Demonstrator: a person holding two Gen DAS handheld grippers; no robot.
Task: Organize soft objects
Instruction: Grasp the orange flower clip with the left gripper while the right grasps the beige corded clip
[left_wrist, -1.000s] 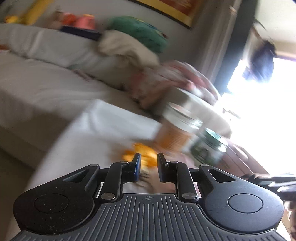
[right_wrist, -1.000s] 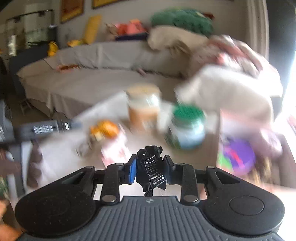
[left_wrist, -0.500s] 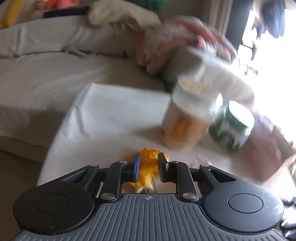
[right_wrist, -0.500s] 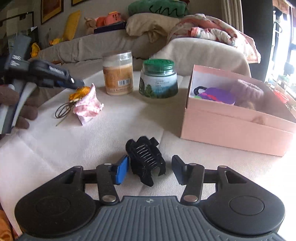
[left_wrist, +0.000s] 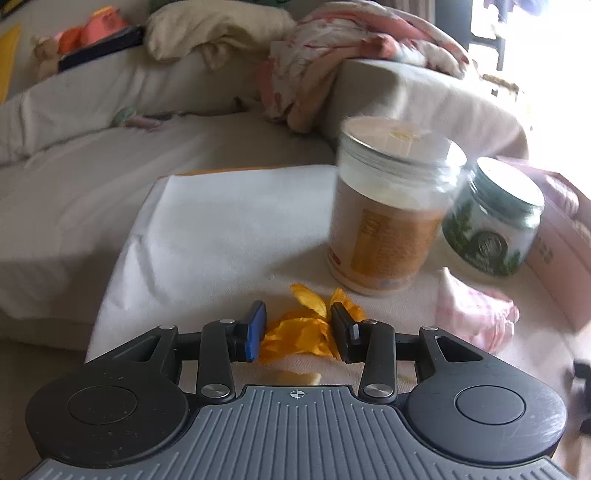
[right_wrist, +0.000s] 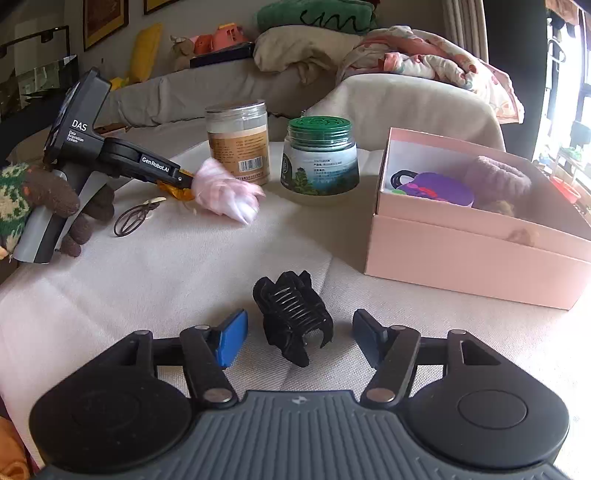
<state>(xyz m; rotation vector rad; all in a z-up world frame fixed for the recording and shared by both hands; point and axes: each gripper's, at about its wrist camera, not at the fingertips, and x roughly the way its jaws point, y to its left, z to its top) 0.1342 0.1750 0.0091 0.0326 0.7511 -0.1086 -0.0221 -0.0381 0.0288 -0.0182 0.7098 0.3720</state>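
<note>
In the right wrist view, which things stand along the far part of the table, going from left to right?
Left gripper over the orange scrunchie → pink cloth → tan jar → green-lidded jar → pink box.

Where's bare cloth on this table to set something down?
Free: the cloth between the black hair claw and the two jars, and left of the claw. Crowded: around the pink scrunchie, orange scrunchie and pink box.
</note>
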